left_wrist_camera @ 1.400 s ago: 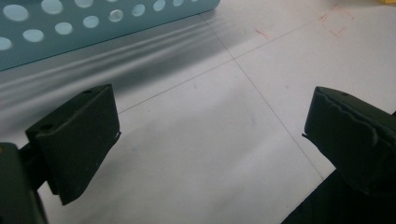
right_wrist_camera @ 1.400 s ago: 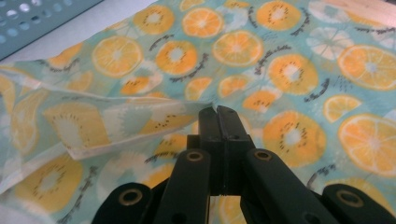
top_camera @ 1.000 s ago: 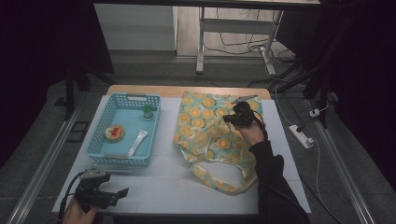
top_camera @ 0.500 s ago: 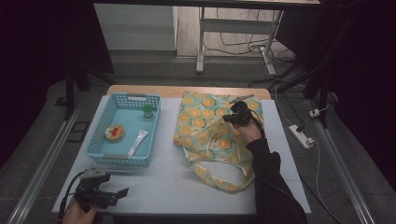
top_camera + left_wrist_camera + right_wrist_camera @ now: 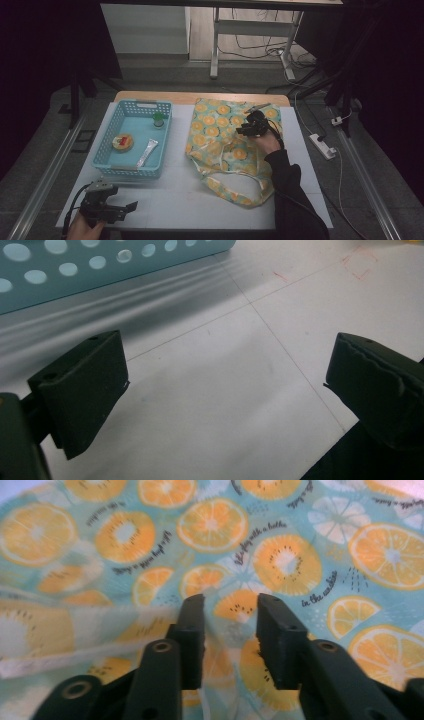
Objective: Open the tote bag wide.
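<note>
One thin, limp orange-print cloth bag (image 5: 227, 145) lies flat on the bench (image 5: 175, 200), light and floppy by my judgement, best pinched at a handle or hem, while the right claw (image 5: 230, 612), just opening, hovers partly open and empty above it.

The bag (image 5: 225, 145) was soft printed cloth; the basket (image 5: 107, 145) was glossy perforated plastic; the bench (image 5: 180, 200) had a smooth matt white top.

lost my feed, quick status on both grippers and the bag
Right gripper over orange-print bag, jaws just opening, nothing pinched. Left gripper open above bare table near blue basket. Nothing in the way.
</note>
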The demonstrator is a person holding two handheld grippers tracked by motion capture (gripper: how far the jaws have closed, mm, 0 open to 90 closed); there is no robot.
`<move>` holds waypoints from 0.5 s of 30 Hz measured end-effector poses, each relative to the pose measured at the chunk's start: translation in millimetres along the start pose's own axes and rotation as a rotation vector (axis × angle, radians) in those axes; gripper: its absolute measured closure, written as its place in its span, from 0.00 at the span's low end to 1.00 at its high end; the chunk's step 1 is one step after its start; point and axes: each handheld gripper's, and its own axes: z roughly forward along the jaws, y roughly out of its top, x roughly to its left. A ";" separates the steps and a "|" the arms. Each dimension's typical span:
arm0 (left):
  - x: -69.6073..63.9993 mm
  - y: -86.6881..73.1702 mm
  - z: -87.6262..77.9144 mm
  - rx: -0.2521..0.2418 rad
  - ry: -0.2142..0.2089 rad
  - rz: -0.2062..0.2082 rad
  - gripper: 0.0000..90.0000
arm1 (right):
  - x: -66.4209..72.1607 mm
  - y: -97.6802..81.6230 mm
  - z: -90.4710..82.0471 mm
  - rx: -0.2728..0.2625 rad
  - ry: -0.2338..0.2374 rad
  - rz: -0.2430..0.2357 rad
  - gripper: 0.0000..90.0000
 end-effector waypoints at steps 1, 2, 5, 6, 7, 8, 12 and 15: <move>0.0 0.0 0.0 0.000 0.000 0.000 0.04 | 0.7 0.6 -2.5 -0.005 0.002 0.002 0.66; 0.0 0.0 0.0 0.000 0.000 0.000 0.04 | 1.2 1.1 -4.7 -0.010 0.002 0.000 0.64; -0.1 0.0 0.0 0.000 0.001 0.000 0.04 | 3.2 2.2 -11.2 -0.018 0.013 0.006 0.59; -0.1 0.0 0.0 0.000 0.001 0.000 0.04 | 4.3 2.3 -13.5 -0.020 0.015 0.006 0.58; -0.1 0.0 0.1 0.000 0.000 -0.001 0.04 | 5.9 2.0 -15.7 -0.021 0.020 0.005 0.55; 0.0 0.0 0.1 0.001 0.001 -0.001 0.04 | 7.6 1.6 -17.6 -0.020 0.028 0.003 0.53; -0.2 0.0 -0.1 -0.001 0.001 -0.002 0.04 | 15.4 -1.2 -25.7 -0.007 0.047 -0.010 0.46; -0.3 0.0 0.0 -0.001 0.002 -0.001 0.04 | 20.3 -4.2 -32.0 -0.014 0.062 -0.012 0.38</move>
